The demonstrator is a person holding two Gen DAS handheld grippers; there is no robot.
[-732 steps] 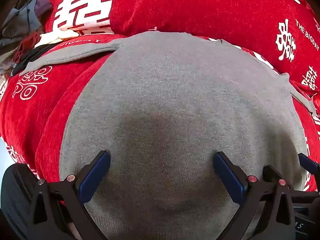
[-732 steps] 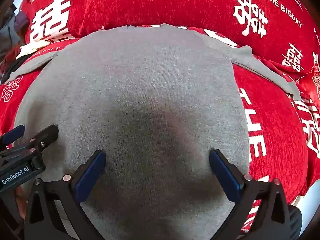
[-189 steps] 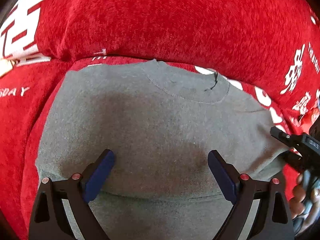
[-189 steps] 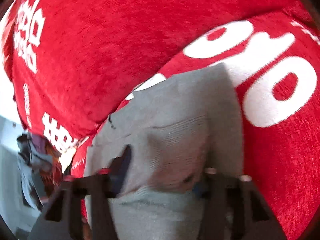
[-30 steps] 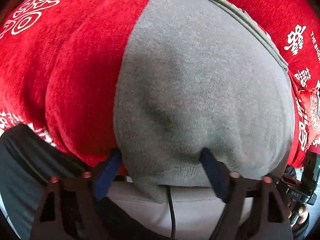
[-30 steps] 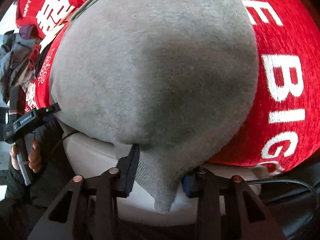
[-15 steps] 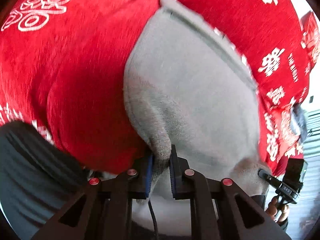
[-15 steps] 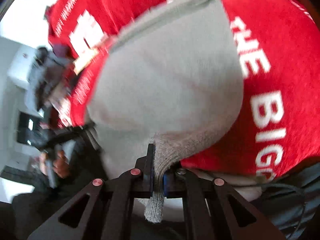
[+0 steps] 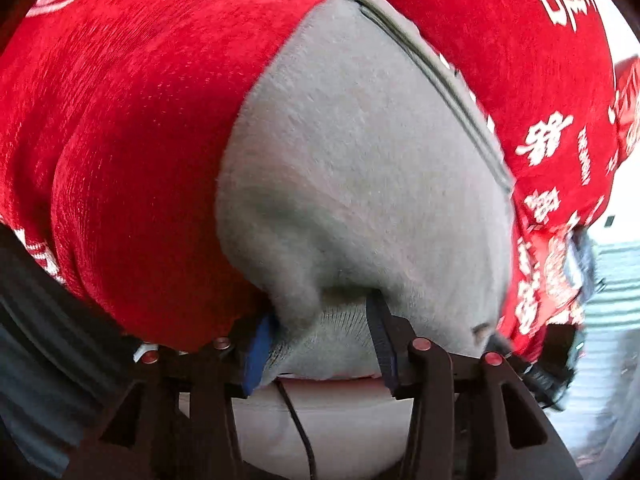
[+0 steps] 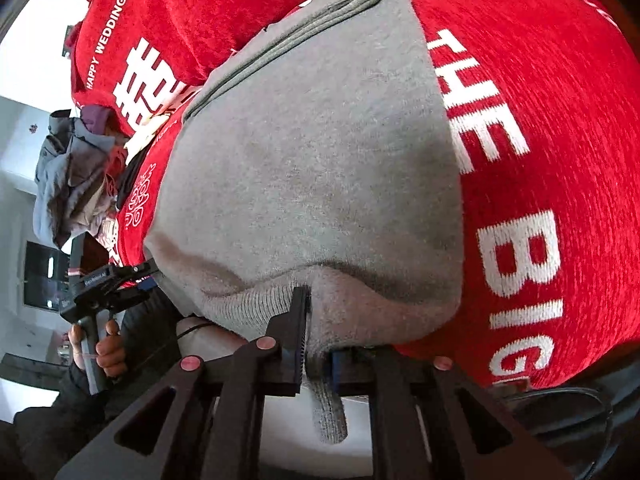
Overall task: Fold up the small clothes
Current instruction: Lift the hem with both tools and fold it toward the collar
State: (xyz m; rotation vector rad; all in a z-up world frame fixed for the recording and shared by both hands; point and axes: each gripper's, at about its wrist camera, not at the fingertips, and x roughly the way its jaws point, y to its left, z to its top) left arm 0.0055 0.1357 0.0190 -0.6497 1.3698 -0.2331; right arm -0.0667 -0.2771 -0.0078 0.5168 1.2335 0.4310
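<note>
Both claws work at the near hem of a grey top (image 9: pixel 360 168), which lies folded on a red cover (image 9: pixel 132 128) with white print; the right claw (image 10: pixel 316 348) is pressed together on the ribbed hem, and a strip of grey rib hangs down out of its jaws; its dark fingers (image 10: pixel 294 328) stand almost parallel with the cloth pinched between them. The left claw (image 9: pixel 320 340) is half spread; its jaws have just been opening, and the hem still sits between the two blue pads (image 9: pixel 256 348), bulging there; whether the pads press on it or only touch it I cannot tell for sure, but a gap seems to show at the right pad. The top covers the near part of the cover and its far edge shows several stacked layers (image 10: pixel 320 20); in the right view the left claw (image 10: pixel 150 270) appears at the left corner of the hem, held by a hand (image 10: pixel 100 344); behind it a heap of other clothes (image 10: pixel 72 168) lies at the far left end of the cover; below the hem a pale surface (image 9: pixel 340 420) and a thin black cable (image 9: pixel 296 424) are visible.
</note>
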